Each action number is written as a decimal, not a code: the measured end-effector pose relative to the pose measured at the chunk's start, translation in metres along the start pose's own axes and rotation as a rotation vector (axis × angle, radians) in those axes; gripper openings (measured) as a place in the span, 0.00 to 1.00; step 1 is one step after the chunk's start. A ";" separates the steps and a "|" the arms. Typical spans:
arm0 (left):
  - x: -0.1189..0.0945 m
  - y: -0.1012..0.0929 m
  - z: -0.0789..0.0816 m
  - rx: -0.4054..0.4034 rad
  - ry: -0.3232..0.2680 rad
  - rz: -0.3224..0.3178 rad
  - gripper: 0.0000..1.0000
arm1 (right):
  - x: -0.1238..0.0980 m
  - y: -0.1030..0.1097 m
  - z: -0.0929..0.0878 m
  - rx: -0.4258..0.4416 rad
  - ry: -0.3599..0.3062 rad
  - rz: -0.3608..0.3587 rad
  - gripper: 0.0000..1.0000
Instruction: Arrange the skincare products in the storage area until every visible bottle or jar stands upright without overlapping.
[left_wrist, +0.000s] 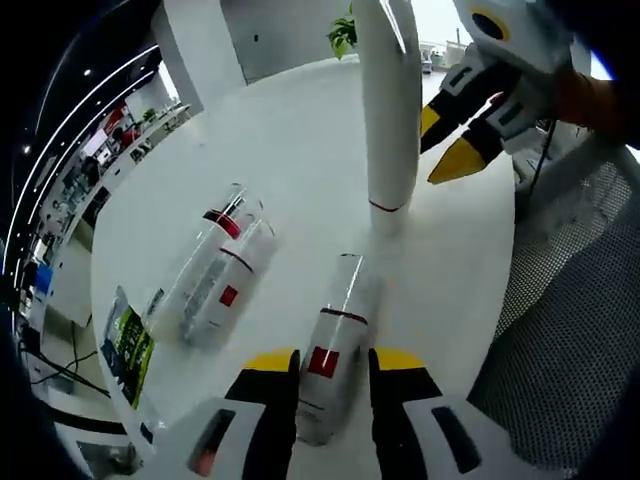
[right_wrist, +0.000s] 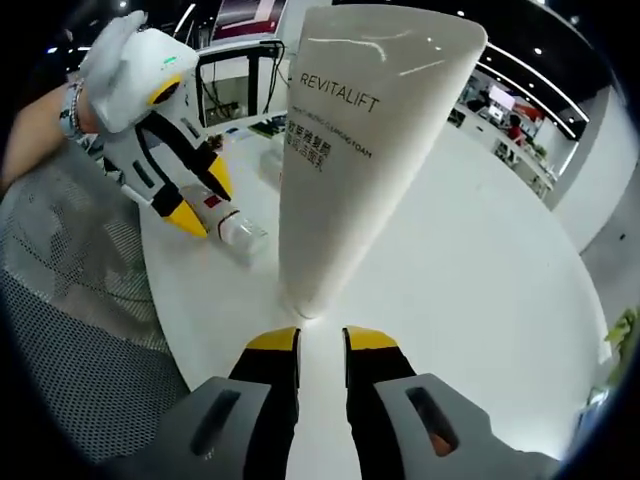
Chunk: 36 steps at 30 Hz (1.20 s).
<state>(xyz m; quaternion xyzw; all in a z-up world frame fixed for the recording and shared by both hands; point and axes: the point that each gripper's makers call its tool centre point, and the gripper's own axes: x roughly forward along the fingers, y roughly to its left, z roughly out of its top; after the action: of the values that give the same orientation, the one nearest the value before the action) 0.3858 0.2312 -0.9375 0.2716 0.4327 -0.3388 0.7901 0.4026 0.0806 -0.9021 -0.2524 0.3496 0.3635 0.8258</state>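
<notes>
Lying on its side on a round white table, a clear bottle with a red label rests between the yellow-tipped jaws of the left gripper, which sit close on either flank; whether they press it cannot be told. Two more clear bottles lie side by side, touching, near the table's edge. A tall white tube marked REVITALIFT stands upright on its cap, well apart from them. The right gripper hovers just before the tube's base, jaws slightly parted and holding nothing. A grey mesh chair sits beside the table.
</notes>
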 end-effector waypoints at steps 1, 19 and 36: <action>0.000 0.001 -0.001 -0.002 0.003 0.004 0.25 | 0.000 0.000 -0.001 -0.003 0.005 -0.001 0.15; -0.005 -0.030 -0.010 0.037 0.102 -0.104 0.24 | -0.005 -0.008 -0.010 0.044 0.062 -0.003 0.12; -0.008 -0.046 -0.018 0.074 0.329 -0.187 0.25 | -0.010 -0.013 -0.006 0.077 0.049 -0.014 0.09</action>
<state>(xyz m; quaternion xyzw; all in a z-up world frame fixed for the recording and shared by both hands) 0.3382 0.2177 -0.9451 0.3107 0.5665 -0.3775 0.6633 0.4057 0.0650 -0.8962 -0.2314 0.3816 0.3375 0.8288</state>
